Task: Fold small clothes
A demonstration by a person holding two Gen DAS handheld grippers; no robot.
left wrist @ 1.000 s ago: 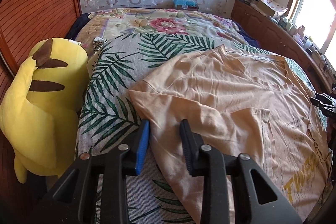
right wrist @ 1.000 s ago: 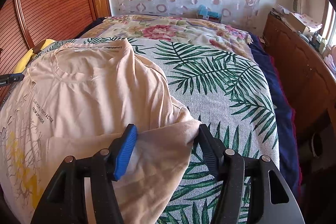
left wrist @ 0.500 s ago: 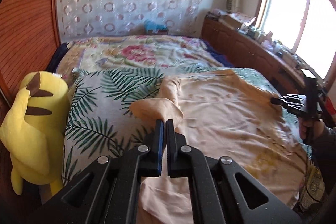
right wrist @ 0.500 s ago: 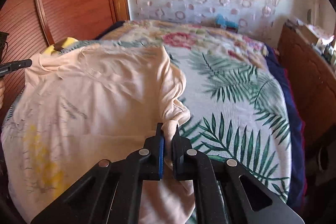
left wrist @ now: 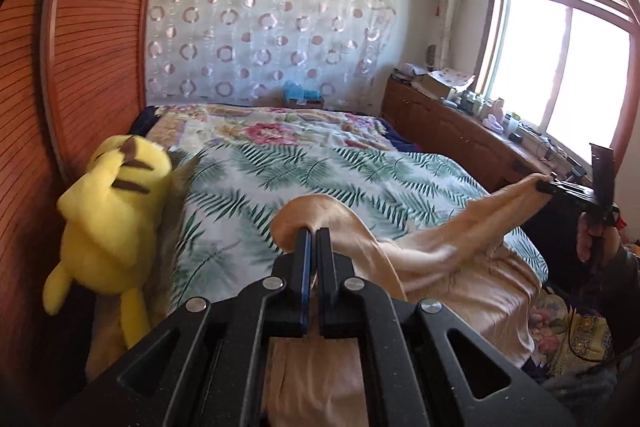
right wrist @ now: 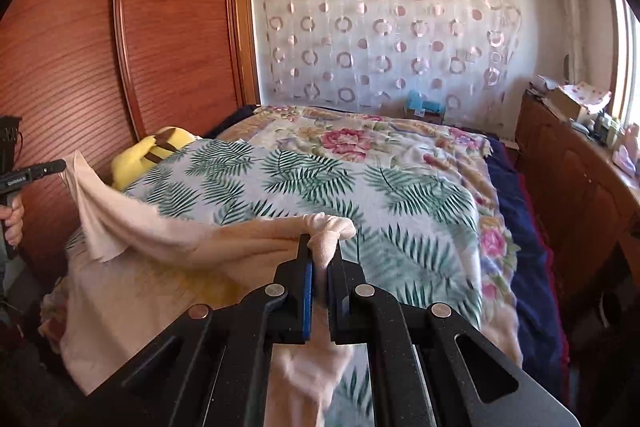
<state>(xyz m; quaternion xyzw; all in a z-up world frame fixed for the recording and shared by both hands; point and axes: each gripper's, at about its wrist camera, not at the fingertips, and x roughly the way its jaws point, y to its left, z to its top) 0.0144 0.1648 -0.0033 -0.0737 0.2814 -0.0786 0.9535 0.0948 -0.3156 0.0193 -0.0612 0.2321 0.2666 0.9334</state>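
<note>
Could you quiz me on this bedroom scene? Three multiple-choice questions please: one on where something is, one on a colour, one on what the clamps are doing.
1. Where is the yellow plush toy?
A. by the wooden wall
B. on the windowsill
C. on the floor

2. What colour is the shirt?
A. dark green
B. pale peach
C. black

3. The left gripper and right gripper are:
A. both open
B. one open
C. both shut on the shirt

Answers: 1 A, it leans at the bed's edge beside the panelling; 2 B, the cloth is light peach; 3 C, fabric bunches between each pair of closed fingers.
</note>
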